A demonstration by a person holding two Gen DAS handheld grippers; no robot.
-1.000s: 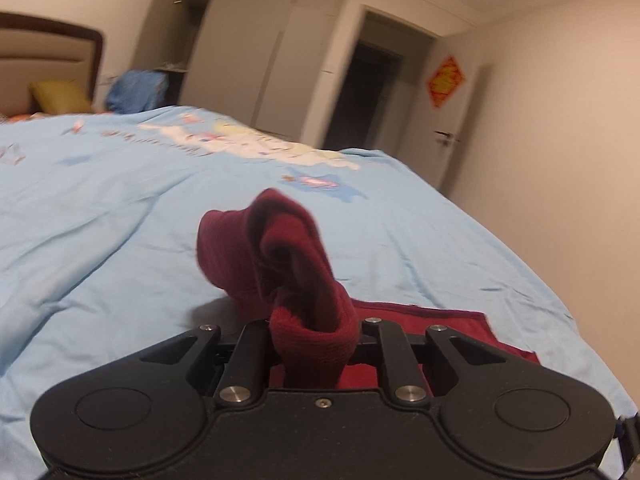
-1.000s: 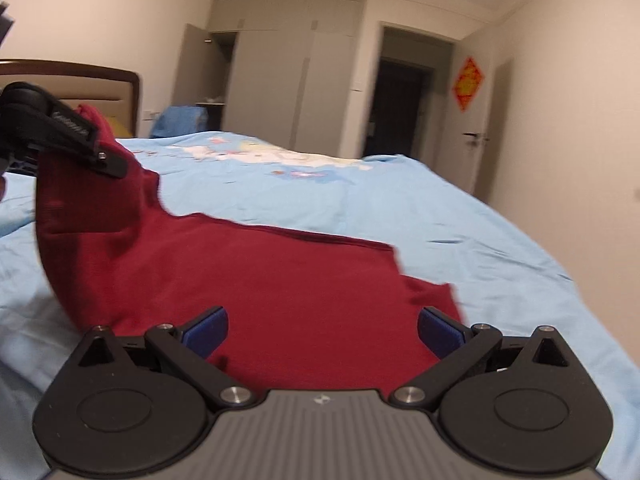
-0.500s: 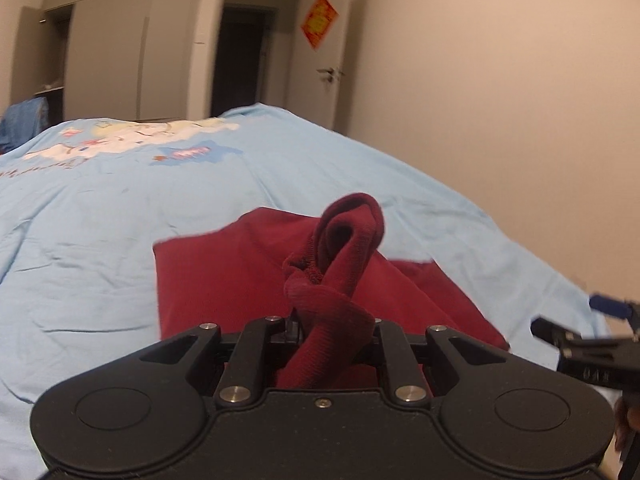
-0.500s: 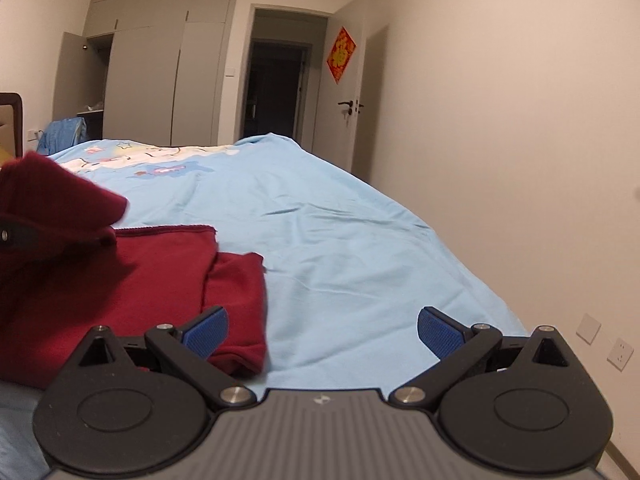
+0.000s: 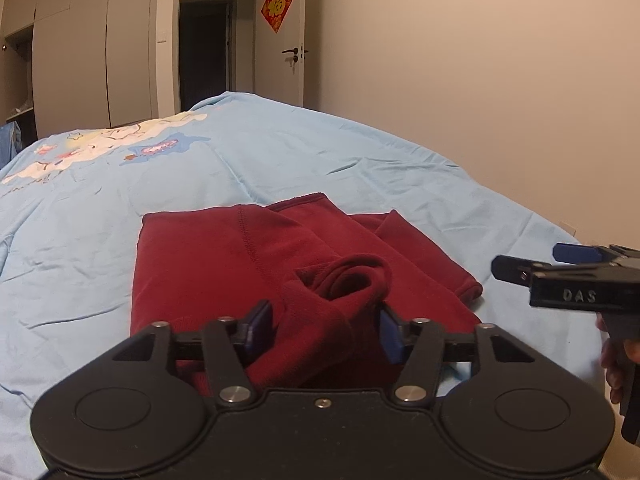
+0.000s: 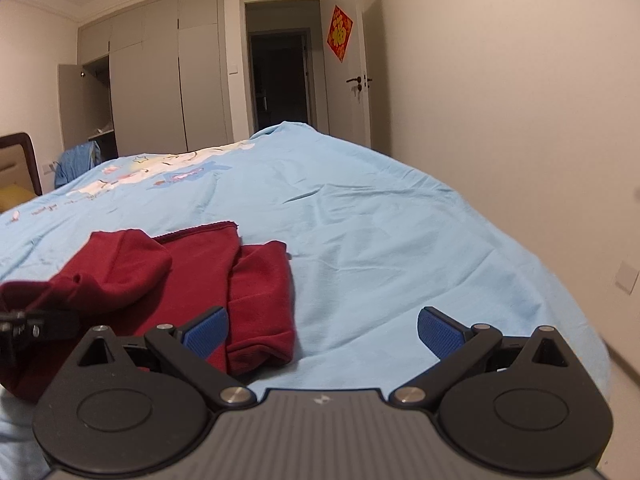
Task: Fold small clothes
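A dark red garment (image 5: 224, 264) lies partly folded on the light blue bedsheet (image 5: 80, 208). Its sleeve cuff (image 5: 344, 280) rests bunched on top of it, between the spread blue pads (image 5: 262, 320) of my left gripper (image 5: 326, 326), which is open. In the right wrist view the garment (image 6: 208, 272) is at lower left, with a folded edge (image 6: 260, 300) near the left pad. My right gripper (image 6: 322, 332) is open over bare sheet, holding nothing. It also shows at the right edge of the left wrist view as the right gripper (image 5: 560, 276), held by a hand (image 5: 616, 364).
The bed's right edge (image 6: 560, 280) runs close to a beige wall (image 6: 520, 120). Beyond the bed stand a wardrobe (image 6: 160, 80), a dark doorway (image 6: 280, 80) and a door (image 6: 368, 80). A headboard (image 6: 16, 160) and blue cloth (image 6: 76, 160) are far left.
My left gripper carried the sleeve across over the garment, lowered it and opened, so the cuff now lies on the garment. The right gripper stayed open and swung to the garment's right side.
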